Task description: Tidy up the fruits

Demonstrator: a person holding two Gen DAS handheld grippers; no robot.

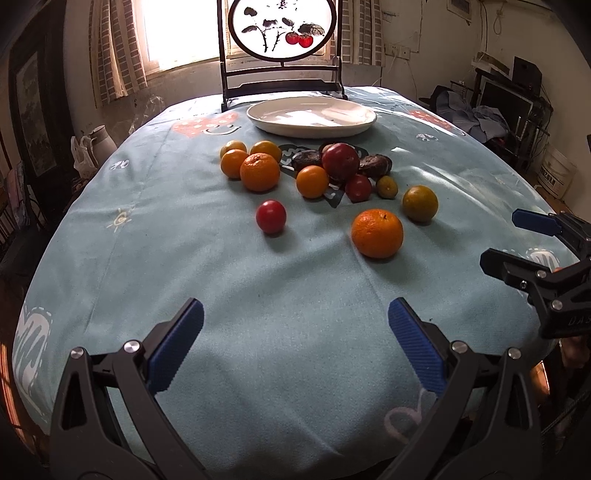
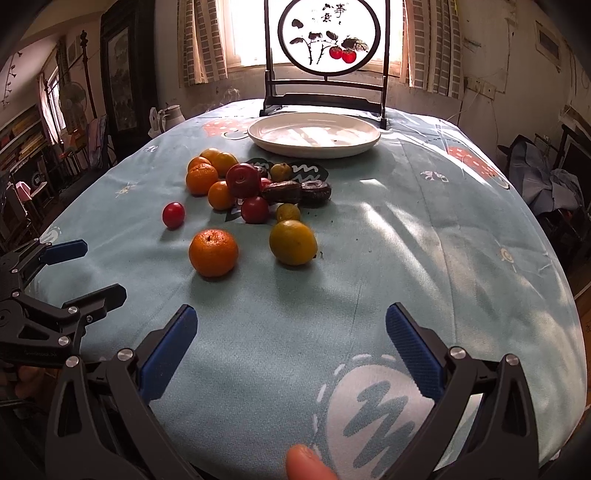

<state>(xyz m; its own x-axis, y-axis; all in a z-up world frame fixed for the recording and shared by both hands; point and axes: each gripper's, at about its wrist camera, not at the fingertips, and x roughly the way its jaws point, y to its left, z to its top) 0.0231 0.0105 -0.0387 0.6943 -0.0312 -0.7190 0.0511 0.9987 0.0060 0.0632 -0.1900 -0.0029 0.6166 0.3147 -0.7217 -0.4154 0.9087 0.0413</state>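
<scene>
Several fruits lie loose on the blue tablecloth (image 1: 258, 314). Nearest are an orange (image 1: 376, 233) (image 2: 213, 252), a green-yellow citrus (image 1: 420, 203) (image 2: 293, 242) and a small red fruit (image 1: 271, 216) (image 2: 173, 215). Behind them a cluster holds several oranges (image 1: 259, 172), a dark red apple (image 1: 340, 161) (image 2: 242, 180) and two dark brown fruits (image 2: 282, 192). A white plate (image 1: 312, 127) (image 2: 314, 149) sits empty at the back. My left gripper (image 1: 295, 343) (image 2: 79, 269) hovers open near the front edge. My right gripper (image 2: 291, 350) (image 1: 513, 240) is open too, to its right.
A dark wooden stand with a round painted screen (image 1: 280, 29) (image 2: 328, 37) rises just behind the plate. A fingertip (image 2: 306, 463) shows at the bottom of the right wrist view. Cluttered furniture surrounds the table; a white jug (image 1: 99, 142) stands off its left side.
</scene>
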